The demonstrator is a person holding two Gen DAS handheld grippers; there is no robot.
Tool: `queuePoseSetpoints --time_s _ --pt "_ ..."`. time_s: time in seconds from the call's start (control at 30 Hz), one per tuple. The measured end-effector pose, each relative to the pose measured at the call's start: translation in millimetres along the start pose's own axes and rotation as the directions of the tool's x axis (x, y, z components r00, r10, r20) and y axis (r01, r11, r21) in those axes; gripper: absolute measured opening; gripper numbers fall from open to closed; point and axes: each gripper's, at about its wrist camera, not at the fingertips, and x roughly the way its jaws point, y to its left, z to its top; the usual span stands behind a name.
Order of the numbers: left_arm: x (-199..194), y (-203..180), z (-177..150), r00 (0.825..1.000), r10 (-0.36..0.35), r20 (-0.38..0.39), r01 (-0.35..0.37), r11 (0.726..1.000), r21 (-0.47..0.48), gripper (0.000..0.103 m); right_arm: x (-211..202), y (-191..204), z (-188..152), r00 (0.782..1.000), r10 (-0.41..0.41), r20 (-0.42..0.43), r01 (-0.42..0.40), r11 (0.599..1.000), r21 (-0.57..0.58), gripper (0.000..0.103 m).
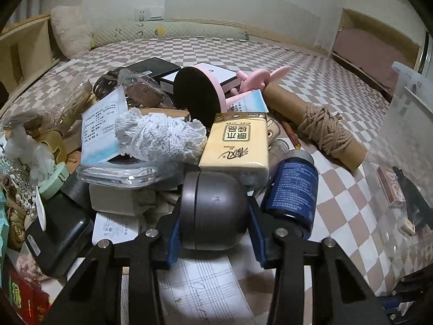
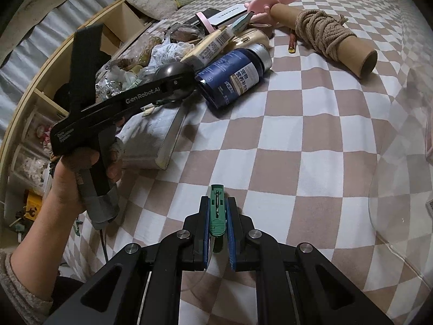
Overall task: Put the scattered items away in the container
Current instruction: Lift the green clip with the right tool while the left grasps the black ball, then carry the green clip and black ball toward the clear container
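Observation:
In the left wrist view my left gripper [image 1: 213, 215] has its blue pads pressed on both sides of a dark grey egg-shaped case [image 1: 213, 203], at the near edge of a pile of scattered items. The right wrist view shows that gripper [image 2: 180, 81] from the side, held by a person's hand [image 2: 73, 173]. A blue bottle [image 1: 292, 189] lies just right of the case. My right gripper [image 2: 217, 203] is shut on a small green tool [image 2: 217, 216] over the checked bedcover. The clear plastic container [image 1: 406, 124] stands at the right and holds a few small things.
The pile holds a yellow tissue pack [image 1: 235, 143], a white crochet bundle [image 1: 159, 135], papers, a black pouch [image 1: 58, 235] and a pink-rimmed disc [image 1: 197, 94]. A cardboard tube wound with rope [image 2: 324, 35] lies beyond the bottle. Wooden shelves [image 2: 116, 27] stand along the left.

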Motion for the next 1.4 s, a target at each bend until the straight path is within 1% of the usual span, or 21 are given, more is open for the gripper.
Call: queuePoseSetpoints --time_s 0.13,0.33,0.47,0.6,0.73,0.87,1.0,1.17,1.4 --pt "-5.4 -4.6 -1.5 1.0 0.016 -0.014 -0.016 1.0 -0.007 0.042 -1.3 -0.8 -0.6 1.0 -0.018 0.008 0.018 1.0 -0.002 0.012" --pt "-22.8 -11.1 -8.9 0.998 0.04 -0.039 -0.042 0.998 -0.051 0.042 -3.1 0.8 -3.1 0.998 -0.057 0.021 0.058 0.998 -0.007 0.012" --pt "-39.4 -11.6 -14.4 0.997 0.043 -0.061 -0.049 0.993 -0.103 0.042 -6.3 3.1 -5.8 0.996 -0.077 0.039 0.077 0.997 -0.007 0.012" --pt "-56.2 -10.7 -20.6 0.996 0.069 -0.062 -0.076 0.99 -0.122 0.042 -5.8 5.5 -8.7 0.994 -0.103 0.045 0.103 0.995 -0.004 0.012" --pt "-71.5 -4.6 -33.9 0.995 0.07 -0.072 -0.082 0.982 -0.172 0.042 -7.2 8.6 -13.5 0.99 -0.127 0.053 0.128 0.992 -0.006 0.012" --pt "-84.5 -5.9 -46.6 0.991 0.098 -0.086 -0.112 0.977 -0.18 0.042 -16.7 13.5 -18.4 0.988 -0.128 0.089 0.128 0.992 -0.002 0.012" --pt "-99.7 -12.1 -60.3 0.989 0.116 -0.094 -0.132 0.974 -0.186 0.042 -28.0 17.3 -23.3 0.977 -0.164 0.139 0.165 0.986 0.003 0.012" --pt "-111.8 -19.3 -79.8 0.985 0.129 -0.118 -0.149 0.971 -0.186 0.042 -36.4 16.8 -27.7 0.973 -0.166 0.16 0.164 0.986 0.022 0.012" --pt "-124.9 -30.8 -100.7 0.981 0.138 -0.137 -0.162 0.97 -0.183 0.042 -45.6 27.7 -36.4 0.963 -0.191 0.19 0.195 0.981 -0.004 0.012"
